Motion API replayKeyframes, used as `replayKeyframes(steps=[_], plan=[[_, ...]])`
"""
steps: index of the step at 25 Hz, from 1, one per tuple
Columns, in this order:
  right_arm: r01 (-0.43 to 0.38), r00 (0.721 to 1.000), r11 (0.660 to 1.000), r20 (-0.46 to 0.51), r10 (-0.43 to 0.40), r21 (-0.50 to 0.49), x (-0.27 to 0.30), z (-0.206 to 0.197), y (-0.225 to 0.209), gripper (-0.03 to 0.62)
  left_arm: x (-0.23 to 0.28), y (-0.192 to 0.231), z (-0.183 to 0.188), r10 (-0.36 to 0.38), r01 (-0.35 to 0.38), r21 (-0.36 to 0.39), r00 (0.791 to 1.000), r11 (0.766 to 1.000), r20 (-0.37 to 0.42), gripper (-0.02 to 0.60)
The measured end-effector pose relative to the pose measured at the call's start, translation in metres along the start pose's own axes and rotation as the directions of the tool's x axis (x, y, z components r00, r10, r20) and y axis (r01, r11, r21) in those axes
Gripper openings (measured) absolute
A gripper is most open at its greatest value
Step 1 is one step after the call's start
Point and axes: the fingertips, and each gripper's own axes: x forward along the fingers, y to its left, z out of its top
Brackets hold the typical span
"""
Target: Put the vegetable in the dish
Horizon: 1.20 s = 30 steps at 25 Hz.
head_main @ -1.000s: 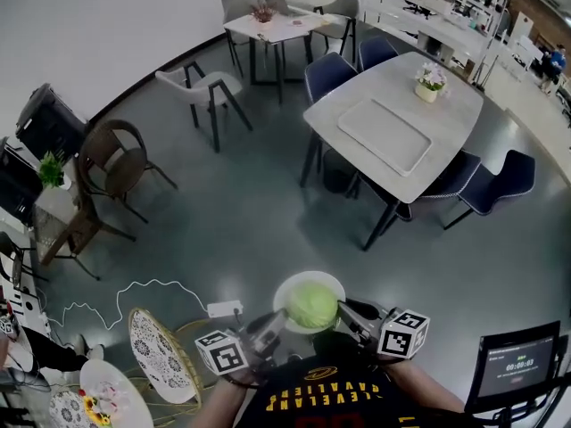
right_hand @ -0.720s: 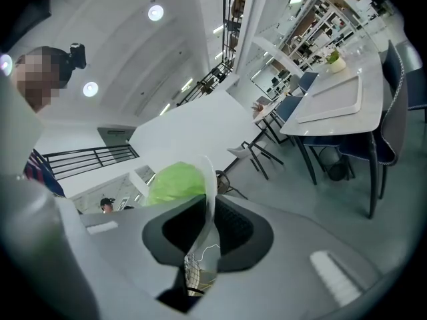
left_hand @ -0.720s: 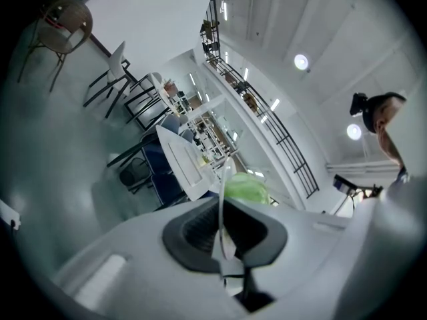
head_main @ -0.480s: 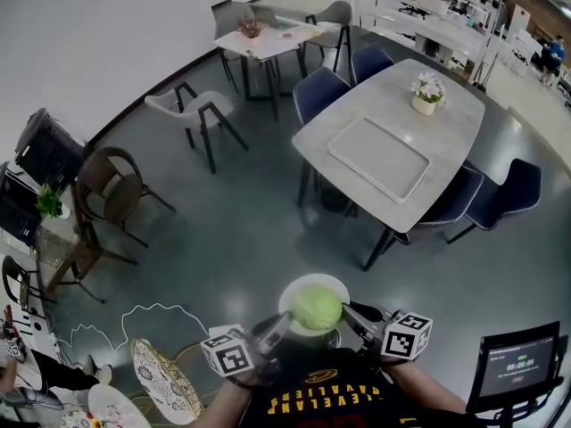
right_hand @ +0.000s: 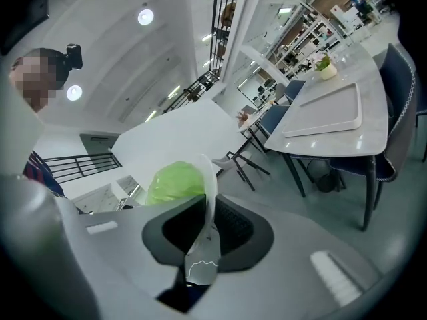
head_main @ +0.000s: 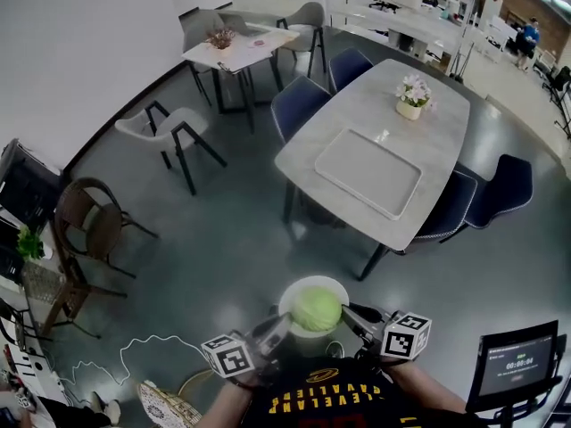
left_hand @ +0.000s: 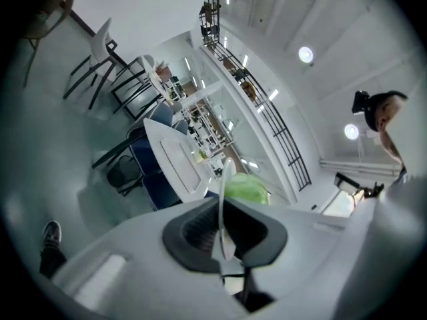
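Both sides of the white dish [head_main: 293, 292] are clamped between closed jaws, its left rim by the left gripper [head_main: 278, 326] and its right rim by the right gripper [head_main: 351, 314], so that the green vegetable [head_main: 316, 309], already lying in the dish, is held midway between them, seemingly level, with the table [head_main: 357, 123] well ahead.

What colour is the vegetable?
The vegetable is pale green, on the white dish; it shows best in the right gripper view.

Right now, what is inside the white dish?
A green cabbage sits in the dish, which the left gripper and right gripper clamp by opposite rims. The dish's floor under the cabbage is hidden.
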Motion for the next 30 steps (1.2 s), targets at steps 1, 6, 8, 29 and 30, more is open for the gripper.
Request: replayKeyframes(steps=[1,6,8,29,30], plan=[[0.014,1.000,1.000,0.012,-0.014,0.001,0.012,0.008,-0.002,0.044,0.003,0.006,0.015,-0.012,0.012,0.002,1.000,1.000,-0.016,0.014],[0.083,0.995,0.997,0.062,-0.082,-0.004,0.065,0.050,-0.006,0.045,0.022,0.034,0.085,-0.069,0.070,0.000,0.993,0.998,-0.092,0.014],[0.112,0.990,0.994,0.082,-0.112,0.009,0.084,0.064,-0.008,0.046,0.028,0.046,0.110,-0.092,0.093,-0.001,0.988,0.996,-0.124,0.014],[0.299,0.908,0.939,0.251,-0.335,0.169,0.149,0.146,-0.082,0.048,0.138,0.113,0.212,-0.214,0.218,-0.031,0.899,0.975,-0.382,0.014],[0.286,0.913,0.943,0.252,-0.322,0.170,0.152,0.153,-0.090,0.046,0.146,0.116,0.216,-0.201,0.206,-0.028,0.904,0.978,-0.378,0.014]])
